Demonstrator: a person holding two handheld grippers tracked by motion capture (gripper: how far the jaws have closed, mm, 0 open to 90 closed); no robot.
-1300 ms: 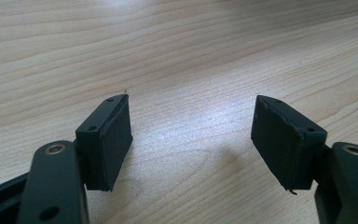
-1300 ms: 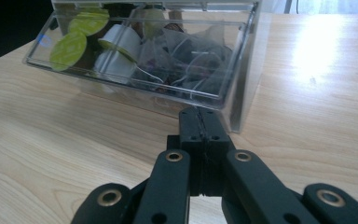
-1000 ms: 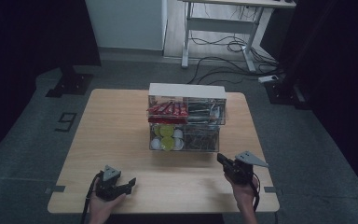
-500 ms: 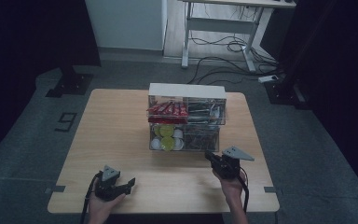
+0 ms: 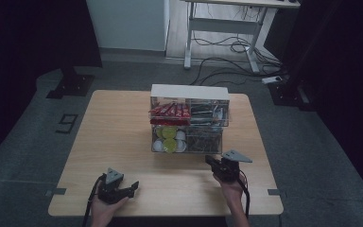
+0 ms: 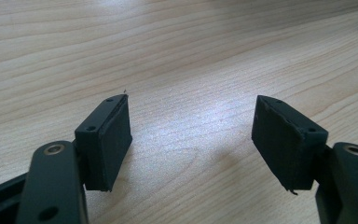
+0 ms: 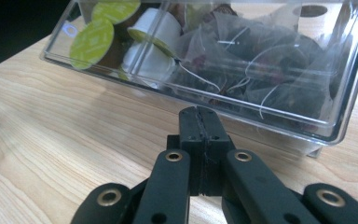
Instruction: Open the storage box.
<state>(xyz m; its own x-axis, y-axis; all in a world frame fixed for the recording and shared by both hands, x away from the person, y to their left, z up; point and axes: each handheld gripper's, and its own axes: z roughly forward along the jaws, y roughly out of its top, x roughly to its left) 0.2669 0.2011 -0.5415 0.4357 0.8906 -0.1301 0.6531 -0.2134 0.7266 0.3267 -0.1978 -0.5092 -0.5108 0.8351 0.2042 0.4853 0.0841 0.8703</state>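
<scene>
Dim room, wood table [image 5: 123, 142]. Clear organizer [image 5: 189, 125] mid-table, drawers all shut. My right claw [image 7: 199, 116] pinched closed, empty, nosing up to teabag drawer [image 7: 261, 88]. Left claw [image 6: 193, 133] wide open, parked. Basically nothing done yet.

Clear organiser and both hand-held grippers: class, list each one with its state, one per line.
Left hand-held gripper: open, empty, low over the table.
Right hand-held gripper: shut, empty, pointing at the organiser's lower drawer.
Clear organiser: upright, both tiers filled.
Lower drawer: holds pods and tea bags.
</scene>
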